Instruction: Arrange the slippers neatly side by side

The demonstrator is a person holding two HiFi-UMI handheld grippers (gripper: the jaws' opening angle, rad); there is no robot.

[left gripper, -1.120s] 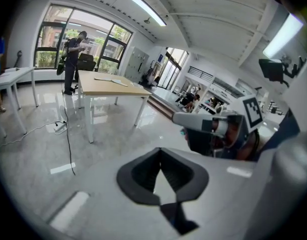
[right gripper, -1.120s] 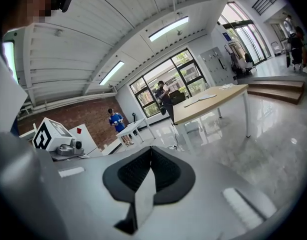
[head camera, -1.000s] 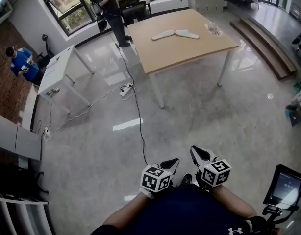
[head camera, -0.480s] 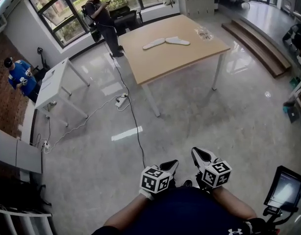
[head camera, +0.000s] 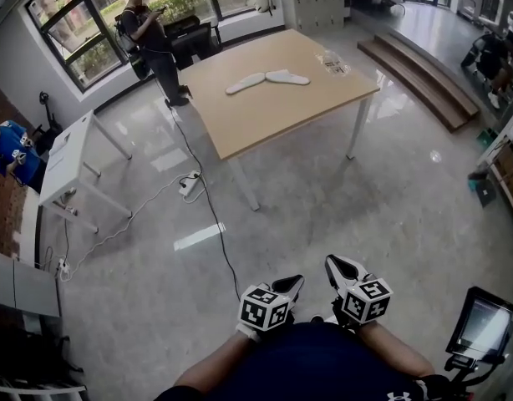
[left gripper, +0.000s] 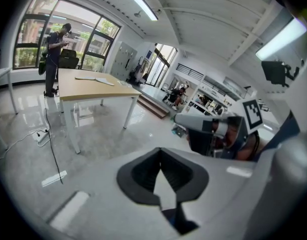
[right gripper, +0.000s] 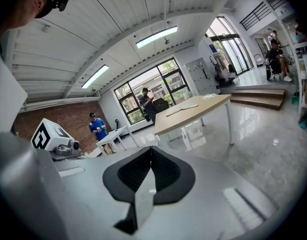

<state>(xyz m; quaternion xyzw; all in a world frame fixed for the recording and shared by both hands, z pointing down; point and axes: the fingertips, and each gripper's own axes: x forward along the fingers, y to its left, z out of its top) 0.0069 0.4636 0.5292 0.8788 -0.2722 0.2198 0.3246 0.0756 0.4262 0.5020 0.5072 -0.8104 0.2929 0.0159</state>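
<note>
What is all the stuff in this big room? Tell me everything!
slippers: two, white, in a V on the wooden table
wooden table: one, light brown, mid-room
packet: one, clear, table's far right corner
small table: one, white, left
power strip: one, white, floor, with black cable
standing person: one, dark clothes, by window
person in blue: one, far left
screen: one, dark, lower right
left gripper: grey-black, shut, empty
right gripper: grey-black, shut, empty
</note>
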